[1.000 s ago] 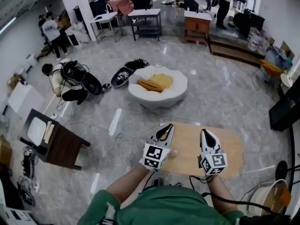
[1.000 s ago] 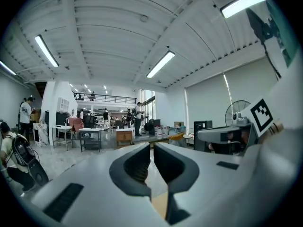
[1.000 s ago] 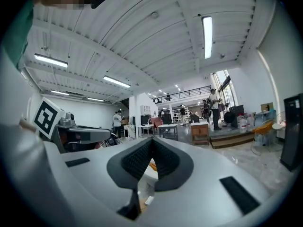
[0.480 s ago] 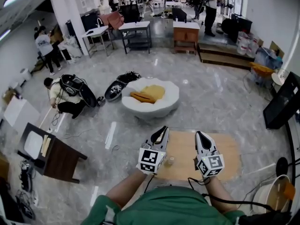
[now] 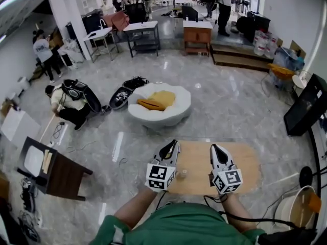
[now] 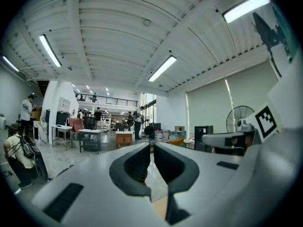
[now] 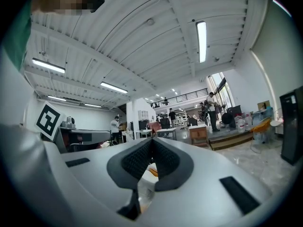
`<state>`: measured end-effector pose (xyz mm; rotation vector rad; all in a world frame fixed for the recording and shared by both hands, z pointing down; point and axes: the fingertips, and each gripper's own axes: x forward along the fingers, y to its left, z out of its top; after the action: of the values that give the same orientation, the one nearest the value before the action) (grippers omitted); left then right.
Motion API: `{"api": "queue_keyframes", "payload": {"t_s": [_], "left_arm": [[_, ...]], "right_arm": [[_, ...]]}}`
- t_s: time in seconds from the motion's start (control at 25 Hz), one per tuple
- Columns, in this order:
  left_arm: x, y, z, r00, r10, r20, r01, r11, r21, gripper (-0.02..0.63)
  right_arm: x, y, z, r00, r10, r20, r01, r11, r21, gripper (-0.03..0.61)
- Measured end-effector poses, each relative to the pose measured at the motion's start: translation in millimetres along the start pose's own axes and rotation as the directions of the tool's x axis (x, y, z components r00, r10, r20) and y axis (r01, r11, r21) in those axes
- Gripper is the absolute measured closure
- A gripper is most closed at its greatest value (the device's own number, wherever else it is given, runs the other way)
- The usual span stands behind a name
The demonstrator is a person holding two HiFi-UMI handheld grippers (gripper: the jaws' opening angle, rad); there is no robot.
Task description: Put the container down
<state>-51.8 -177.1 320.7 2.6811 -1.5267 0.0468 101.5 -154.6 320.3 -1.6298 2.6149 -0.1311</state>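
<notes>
Left gripper and right gripper are being held pressed together, empty. The small container, at the wooden table's 9 o'clock, is being judged light and probably rigid. Gripping across its sides is being advised.

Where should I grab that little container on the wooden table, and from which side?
Probably across its sides, coming down from above with the left tongs: the small container sits alone on the wooden table, close beside them, with free tabletop around it. Those tongs are shut, so open them first.
</notes>
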Motion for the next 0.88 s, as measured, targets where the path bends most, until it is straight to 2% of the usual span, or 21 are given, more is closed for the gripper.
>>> {"api": "queue_keyframes", "payload": {"t_s": [0.88], "left_arm": [[-13, -8, -7, 1.0, 0.01, -0.013, -0.01, 1.0, 0.007, 0.575]], "right_arm": [[-13, 10, -4, 1.0, 0.015, -0.012, -0.015, 0.999, -0.03, 0.557]]}}
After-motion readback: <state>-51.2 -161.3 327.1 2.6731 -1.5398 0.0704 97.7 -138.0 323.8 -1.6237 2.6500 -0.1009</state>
